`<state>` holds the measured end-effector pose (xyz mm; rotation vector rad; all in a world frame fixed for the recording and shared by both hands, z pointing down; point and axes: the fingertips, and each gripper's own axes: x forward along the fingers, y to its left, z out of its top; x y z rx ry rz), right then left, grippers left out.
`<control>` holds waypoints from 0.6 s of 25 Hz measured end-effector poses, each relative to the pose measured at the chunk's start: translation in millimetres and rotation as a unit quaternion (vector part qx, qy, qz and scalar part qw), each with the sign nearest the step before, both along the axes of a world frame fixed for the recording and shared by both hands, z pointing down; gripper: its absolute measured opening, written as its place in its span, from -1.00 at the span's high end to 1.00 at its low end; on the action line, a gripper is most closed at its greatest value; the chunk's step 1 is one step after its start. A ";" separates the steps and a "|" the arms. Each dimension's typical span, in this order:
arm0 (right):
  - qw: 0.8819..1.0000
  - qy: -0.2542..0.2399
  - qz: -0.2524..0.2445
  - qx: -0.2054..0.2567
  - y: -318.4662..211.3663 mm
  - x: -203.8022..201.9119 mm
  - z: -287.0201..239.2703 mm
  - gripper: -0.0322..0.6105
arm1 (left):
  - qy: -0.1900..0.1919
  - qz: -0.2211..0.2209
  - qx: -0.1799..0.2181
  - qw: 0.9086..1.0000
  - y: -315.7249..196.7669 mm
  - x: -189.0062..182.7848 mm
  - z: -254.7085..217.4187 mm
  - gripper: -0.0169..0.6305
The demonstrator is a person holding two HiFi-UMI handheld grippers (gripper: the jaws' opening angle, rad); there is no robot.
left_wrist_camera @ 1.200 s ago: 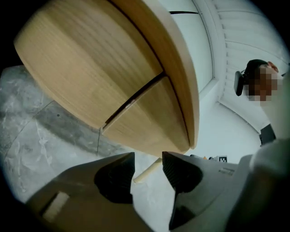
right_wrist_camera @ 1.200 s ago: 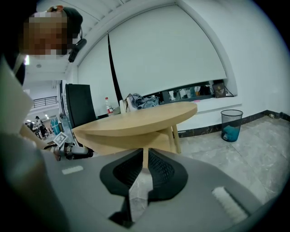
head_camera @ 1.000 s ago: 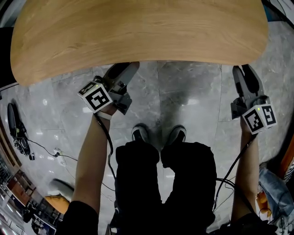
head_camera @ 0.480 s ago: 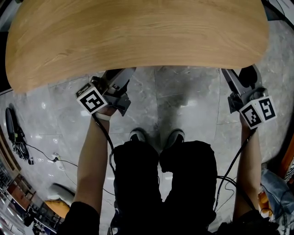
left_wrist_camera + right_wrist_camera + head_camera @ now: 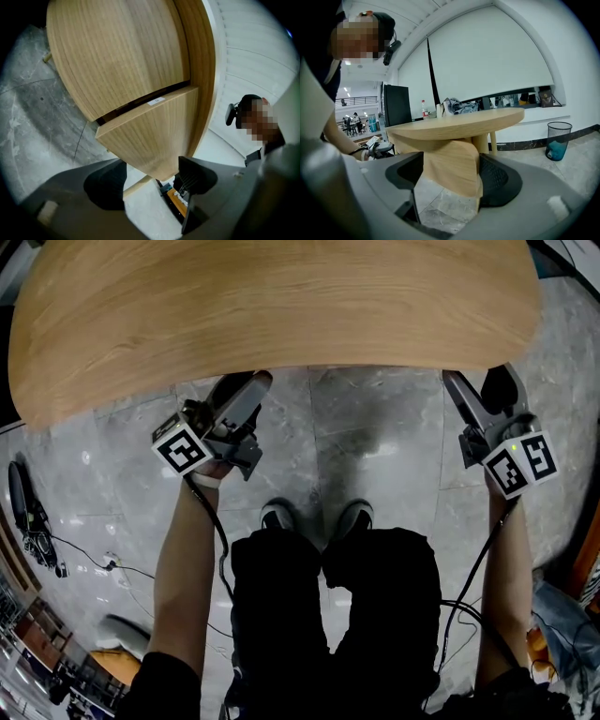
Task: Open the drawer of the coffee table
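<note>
The drawer (image 5: 154,131) hangs under the top of the oval wooden bench (image 5: 281,306) on the person's side, slightly ajar with a dark gap showing. The left gripper (image 5: 246,388) and right gripper (image 5: 480,390) have just been opening. Their fingers stand wide, each pair straddling an end of the drawer front without clamping it.

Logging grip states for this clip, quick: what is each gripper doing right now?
Left gripper: open, jaws just opened; drawer front between them, ungripped.
Right gripper: open, jaws just opened; table's wood panel between them, ungripped.
</note>
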<state>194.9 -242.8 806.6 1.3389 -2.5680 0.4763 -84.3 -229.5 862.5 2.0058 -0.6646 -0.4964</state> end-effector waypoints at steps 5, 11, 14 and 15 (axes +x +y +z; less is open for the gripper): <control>1.000 -0.002 0.000 -0.006 21.8 -0.6 0.9 -0.26 | -0.006 -0.001 -0.021 1.000 17.4 -2.7 10.0 -0.13; 0.998 0.040 0.028 -0.037 21.2 7.6 8.4 -0.21 | -0.184 0.041 -0.054 0.981 30.0 3.3 30.7 -0.13; 0.995 0.045 0.046 -0.077 25.4 13.0 8.1 -0.21 | -0.352 0.078 -0.041 0.932 51.4 -11.6 27.5 -0.13; 0.994 0.048 0.049 -0.088 27.3 14.5 6.2 -0.21 | -0.393 0.077 -0.033 0.916 54.7 -21.4 19.4 -0.13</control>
